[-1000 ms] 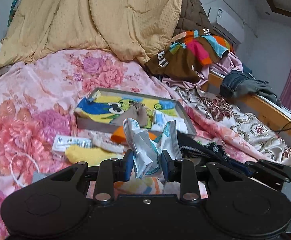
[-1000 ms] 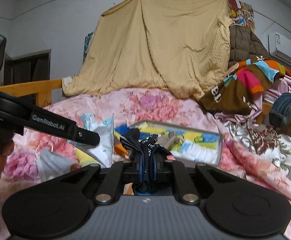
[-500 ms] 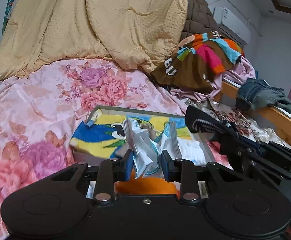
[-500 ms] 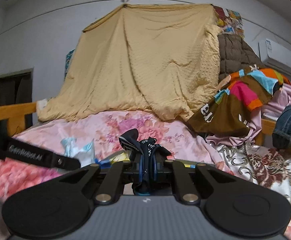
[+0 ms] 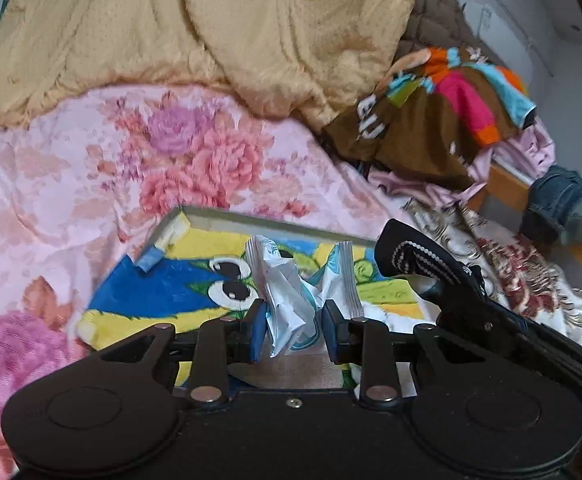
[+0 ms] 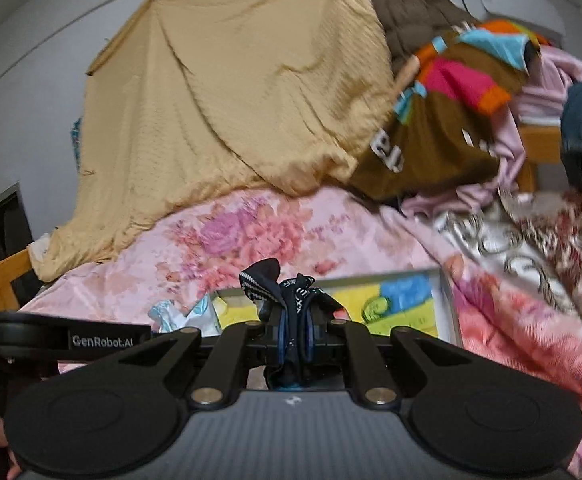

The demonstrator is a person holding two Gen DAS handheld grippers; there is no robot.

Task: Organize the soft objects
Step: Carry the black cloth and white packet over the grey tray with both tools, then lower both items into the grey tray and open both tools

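Sticking up from the right claw (image 6: pixel 294 334), dark sock (image 6: pixel 265 280) tilts left.

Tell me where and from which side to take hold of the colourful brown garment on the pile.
Grip the brown garment at its lower hanging edge, coming from the front: that edge drapes free over the pink clothes, while its top lies bunched against the brown quilted cover.

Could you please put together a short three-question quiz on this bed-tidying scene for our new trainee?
1. True or false: the left gripper is empty.
2. What does the right gripper hold: (a) orange cloth, (b) dark sock, (c) nothing?
3. What lines the tray ahead?

Key:
1. False; its jaws hold a crumpled white packet.
2. b.
3. A blue and yellow cartoon towel.
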